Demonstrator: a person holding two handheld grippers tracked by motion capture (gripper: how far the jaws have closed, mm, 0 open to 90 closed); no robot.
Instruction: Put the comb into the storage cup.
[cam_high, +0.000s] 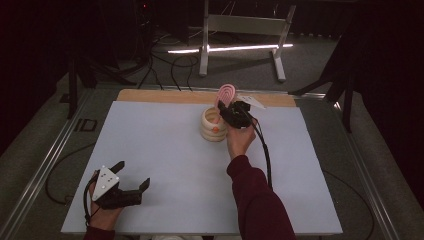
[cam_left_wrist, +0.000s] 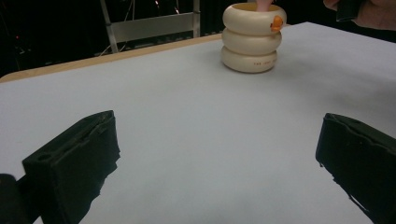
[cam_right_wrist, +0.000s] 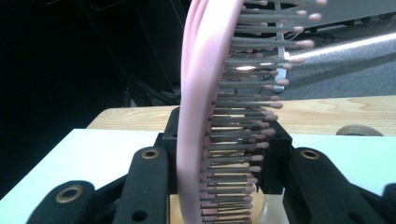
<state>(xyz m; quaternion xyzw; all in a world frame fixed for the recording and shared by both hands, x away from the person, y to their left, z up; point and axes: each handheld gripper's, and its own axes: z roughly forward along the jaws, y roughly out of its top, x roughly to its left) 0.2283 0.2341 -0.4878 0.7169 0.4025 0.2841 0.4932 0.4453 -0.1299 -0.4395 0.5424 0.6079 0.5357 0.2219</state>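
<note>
My right gripper (cam_high: 231, 111) clamps the pink hairbrush (cam_right_wrist: 205, 116) upright above the cream holder (cam_high: 213, 125), apparently to stand it inside; left gripper (cam_high: 131, 186) idles wide open, holding nothing.

Right claw (cam_high: 231, 111) reaches far forward on an outstretched arm, jaws clamped — left claw (cam_high: 131, 176) rests near, jaws wide apart.

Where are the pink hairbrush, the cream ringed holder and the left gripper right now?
pink hairbrush (cam_right_wrist: 198, 116): right gripper view, its pink back edge.
cream ringed holder (cam_left_wrist: 252, 42): left gripper view, its middle ring.
left gripper (cam_high: 134, 178): high view, between its open jaws.
</note>
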